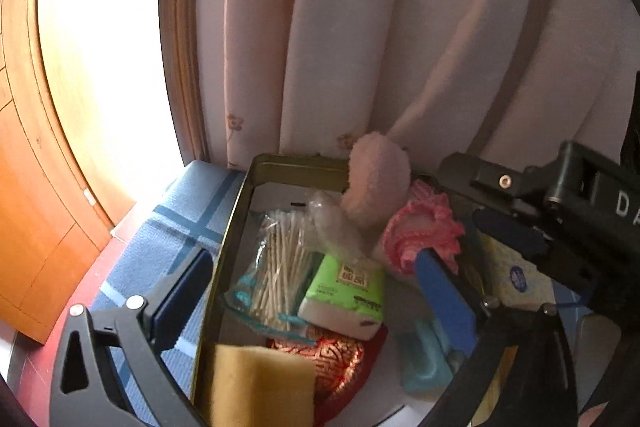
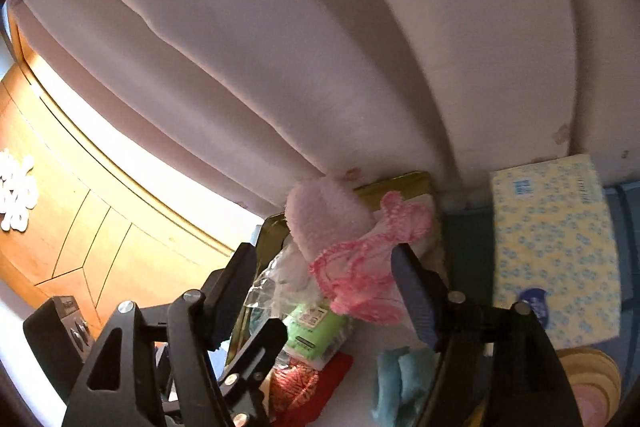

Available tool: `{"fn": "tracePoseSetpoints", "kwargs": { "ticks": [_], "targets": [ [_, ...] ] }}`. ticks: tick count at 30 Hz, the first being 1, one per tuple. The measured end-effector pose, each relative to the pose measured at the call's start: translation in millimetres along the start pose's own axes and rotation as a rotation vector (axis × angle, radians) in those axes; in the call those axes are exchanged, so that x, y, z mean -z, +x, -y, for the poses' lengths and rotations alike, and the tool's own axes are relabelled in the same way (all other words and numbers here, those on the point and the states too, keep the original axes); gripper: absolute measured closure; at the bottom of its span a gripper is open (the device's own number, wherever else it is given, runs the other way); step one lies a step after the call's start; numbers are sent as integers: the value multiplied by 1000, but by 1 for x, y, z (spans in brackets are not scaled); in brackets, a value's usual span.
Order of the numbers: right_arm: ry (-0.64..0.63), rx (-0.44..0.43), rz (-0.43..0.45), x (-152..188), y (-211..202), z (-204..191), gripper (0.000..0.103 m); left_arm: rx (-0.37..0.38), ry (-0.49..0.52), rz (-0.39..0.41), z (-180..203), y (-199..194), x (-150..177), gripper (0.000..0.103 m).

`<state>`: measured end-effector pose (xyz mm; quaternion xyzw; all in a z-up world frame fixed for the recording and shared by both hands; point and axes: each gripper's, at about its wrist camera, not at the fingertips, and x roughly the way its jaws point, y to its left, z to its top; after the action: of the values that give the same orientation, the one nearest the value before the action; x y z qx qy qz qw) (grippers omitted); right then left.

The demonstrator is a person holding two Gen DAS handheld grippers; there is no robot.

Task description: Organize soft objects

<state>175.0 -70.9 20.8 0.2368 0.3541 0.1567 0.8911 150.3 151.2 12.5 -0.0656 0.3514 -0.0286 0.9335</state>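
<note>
A gold tin box [image 1: 224,259] holds soft things: a fluffy pale pink plush [image 1: 378,175], a pink crocheted piece [image 1: 420,235], a green tissue pack [image 1: 348,295], a bag of cotton swabs [image 1: 276,267], a red and gold pouch [image 1: 340,363], a teal item [image 1: 424,359] and a yellow sponge [image 1: 260,383] at the near end. My left gripper [image 1: 316,287] is open, its jaws wide over the box. My right gripper [image 2: 324,279] is open around the pink crocheted piece [image 2: 360,267] and plush [image 2: 324,219], not touching them.
A yellow tissue box [image 2: 552,247] stands right of the tin. A blue checked cloth [image 1: 168,239] covers the surface. A pale curtain [image 1: 340,47] hangs right behind, and a wooden cabinet [image 1: 36,207] stands at the left. The right gripper's body [image 1: 560,227] crosses the left wrist view.
</note>
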Motion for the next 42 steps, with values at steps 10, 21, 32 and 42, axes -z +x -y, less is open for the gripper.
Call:
{"fn": "tracePoseSetpoints", "kwargs": {
  "ticks": [10, 21, 32, 42],
  "targets": [
    [-159, 170, 208, 44, -54, -8, 31, -88, 27, 178, 6, -54, 34, 1],
    [-294, 266, 526, 99, -88, -24, 19, -207, 36, 444, -2, -84, 67, 1],
    [-351, 296, 589, 123, -80, -26, 15, -221, 65, 424, 2, -65, 78, 1],
    [-343, 290, 611, 132, -83, -16, 15, -201, 50, 444, 1, -69, 88, 1]
  ]
}}
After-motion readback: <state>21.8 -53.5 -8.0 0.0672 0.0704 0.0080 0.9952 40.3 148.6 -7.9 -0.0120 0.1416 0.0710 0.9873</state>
